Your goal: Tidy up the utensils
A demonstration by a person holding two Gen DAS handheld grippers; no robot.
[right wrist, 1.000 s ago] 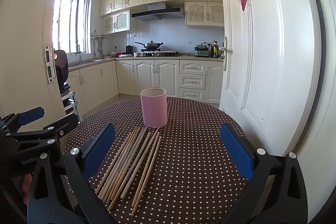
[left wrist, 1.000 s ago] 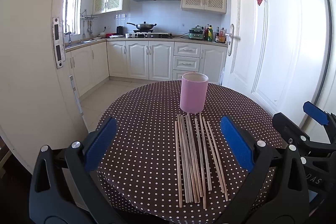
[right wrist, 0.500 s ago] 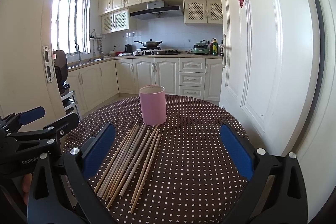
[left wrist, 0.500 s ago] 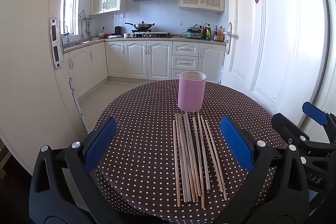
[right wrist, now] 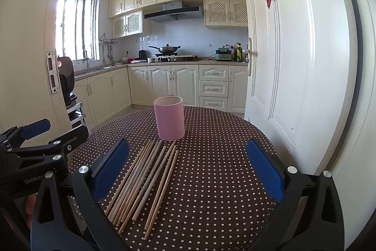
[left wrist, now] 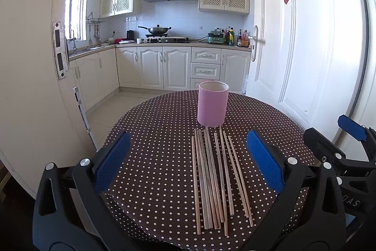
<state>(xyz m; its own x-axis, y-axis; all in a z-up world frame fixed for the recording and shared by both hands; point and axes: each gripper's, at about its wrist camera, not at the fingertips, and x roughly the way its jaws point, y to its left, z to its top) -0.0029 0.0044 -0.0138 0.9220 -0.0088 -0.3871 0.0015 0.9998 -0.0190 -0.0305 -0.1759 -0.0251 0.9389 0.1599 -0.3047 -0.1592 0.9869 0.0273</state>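
Several wooden chopsticks (left wrist: 215, 180) (right wrist: 144, 187) lie side by side on a round table with a brown white-dotted cloth (left wrist: 152, 147) (right wrist: 216, 171). Just behind their far tips stands an upright pink cylindrical holder (left wrist: 213, 107) (right wrist: 169, 118), which looks empty. My left gripper (left wrist: 188, 162) is open, held above the near table edge with the chopsticks between its blue pads and nothing gripped. My right gripper (right wrist: 186, 172) is open too, to the right of the chopsticks. Each gripper shows at the edge of the other's view (left wrist: 352, 157) (right wrist: 35, 152).
An open white door (left wrist: 305, 51) (right wrist: 293, 62) stands close to the table's right side. A white door frame (left wrist: 30, 86) is at the left. Kitchen cabinets and a stove with a wok (left wrist: 156, 29) lie beyond the table, across a tiled floor.
Both views have drifted slightly downward and back, so the holder and chopsticks sit a little higher in frame. Nothing on the table has moved and both grippers stay open.
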